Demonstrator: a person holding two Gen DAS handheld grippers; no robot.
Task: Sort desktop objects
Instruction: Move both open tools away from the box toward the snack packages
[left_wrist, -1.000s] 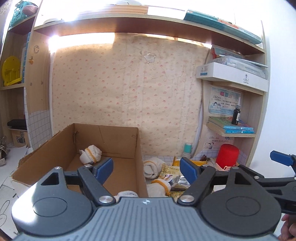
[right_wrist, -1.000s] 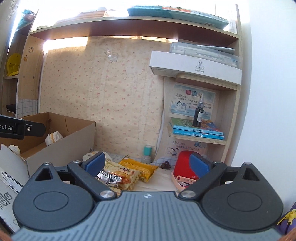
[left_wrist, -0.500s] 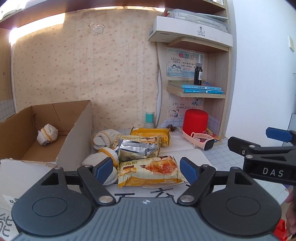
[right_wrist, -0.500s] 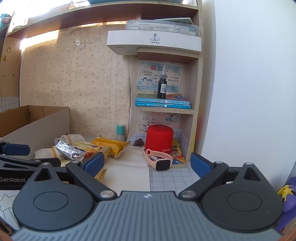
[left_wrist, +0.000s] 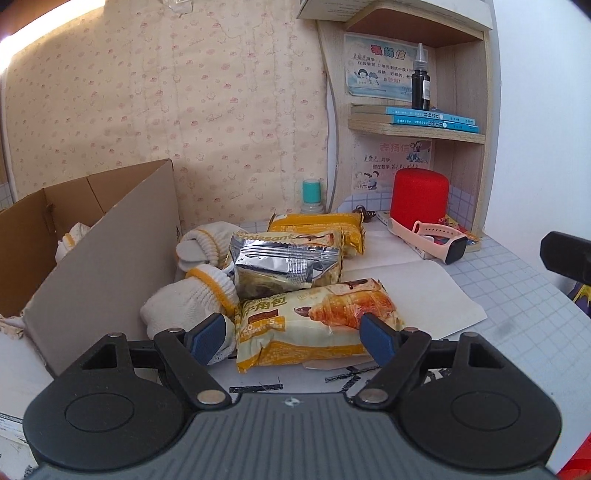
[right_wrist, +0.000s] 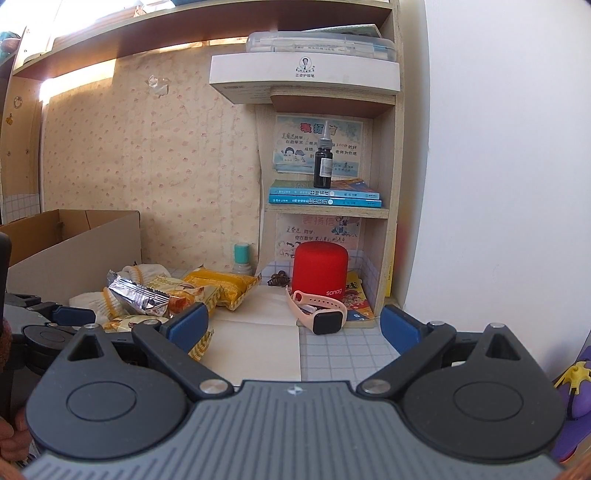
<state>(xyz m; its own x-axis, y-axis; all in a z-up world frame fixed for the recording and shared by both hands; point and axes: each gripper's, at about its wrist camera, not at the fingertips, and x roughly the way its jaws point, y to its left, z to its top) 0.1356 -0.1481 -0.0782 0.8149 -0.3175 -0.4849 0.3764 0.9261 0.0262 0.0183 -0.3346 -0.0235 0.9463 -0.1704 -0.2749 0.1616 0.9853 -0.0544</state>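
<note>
My left gripper (left_wrist: 293, 338) is open, its blue pads standing on either side of a yellow croissant packet (left_wrist: 314, 321) that lies on the desk. Behind that packet sit a silver foil packet (left_wrist: 284, 267), another yellow packet (left_wrist: 317, 225) and white gloves with yellow cuffs (left_wrist: 188, 299). A cardboard box (left_wrist: 103, 251) at the left holds one more glove. My right gripper (right_wrist: 293, 326) is open and empty, above white paper (right_wrist: 255, 343) in front of a pink smartwatch (right_wrist: 321, 314) and a red speaker (right_wrist: 319, 269). The left gripper (right_wrist: 70, 317) shows at the left of the right wrist view.
A wooden shelf unit (right_wrist: 384, 206) at the back right carries blue books (right_wrist: 325, 197) and a dark dropper bottle (right_wrist: 322, 162). A teal-capped bottle (left_wrist: 312, 195) stands by the patterned wall. A purple toy (right_wrist: 576, 398) lies at the far right. A white wall closes the right side.
The left gripper swung right from over the box and dropped to the croissant packet, which now lies between its pads. The right gripper moved right and a little forward toward the watch.
</note>
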